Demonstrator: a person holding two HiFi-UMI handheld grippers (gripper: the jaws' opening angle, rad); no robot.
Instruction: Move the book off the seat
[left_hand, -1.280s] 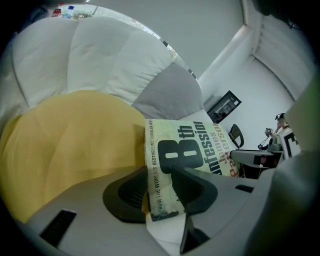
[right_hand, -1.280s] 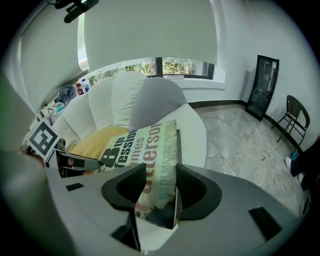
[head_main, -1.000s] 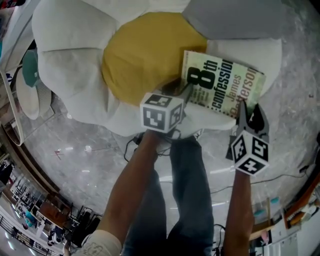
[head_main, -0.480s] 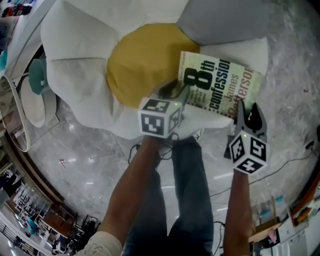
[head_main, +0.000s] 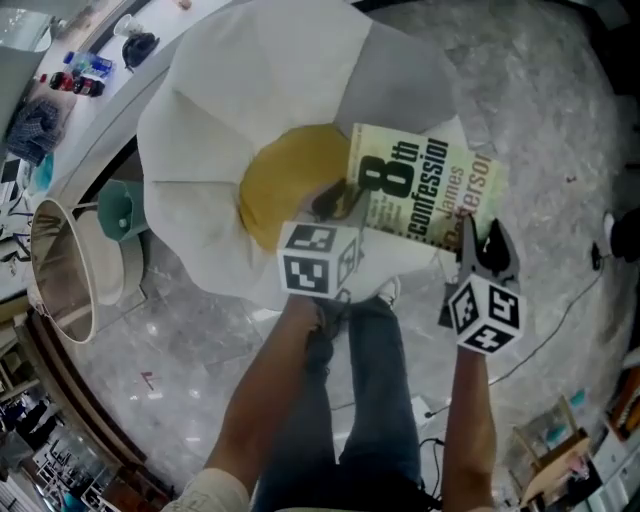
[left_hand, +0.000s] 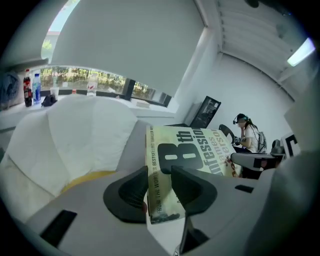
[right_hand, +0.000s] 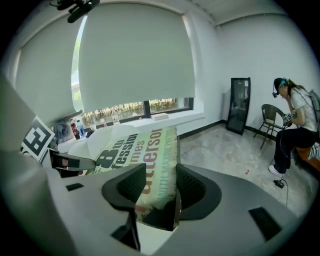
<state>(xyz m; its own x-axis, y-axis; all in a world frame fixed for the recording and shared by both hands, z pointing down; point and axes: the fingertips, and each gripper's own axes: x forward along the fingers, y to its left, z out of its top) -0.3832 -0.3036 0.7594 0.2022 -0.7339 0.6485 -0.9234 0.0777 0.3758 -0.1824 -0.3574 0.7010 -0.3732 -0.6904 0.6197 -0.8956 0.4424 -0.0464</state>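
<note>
The book (head_main: 425, 190), a pale green paperback with large black print, hangs over the right side of the flower-shaped white seat (head_main: 220, 120) with its yellow centre (head_main: 275, 180). My left gripper (head_main: 345, 200) is shut on the book's near left corner by the spine. My right gripper (head_main: 485, 240) is shut on its near right corner. In the left gripper view the book (left_hand: 187, 152) stands edge-on between the jaws of the left gripper (left_hand: 160, 177). In the right gripper view the cover (right_hand: 135, 147) runs away from the clamped jaws of the right gripper (right_hand: 160, 182).
A round wicker-rimmed basket (head_main: 60, 270) and a teal object (head_main: 118, 212) stand left of the seat on the marble floor (head_main: 560, 110). The person's jeans-clad legs (head_main: 370, 400) are below the grippers. Another person (right_hand: 295, 125) sits on a chair across the room. Bottles (left_hand: 30, 90) line the windowsill.
The head view has pulled back, so the whole seat shows smaller. The book stays in both grippers and now overlaps the yellow centre's right edge.
</note>
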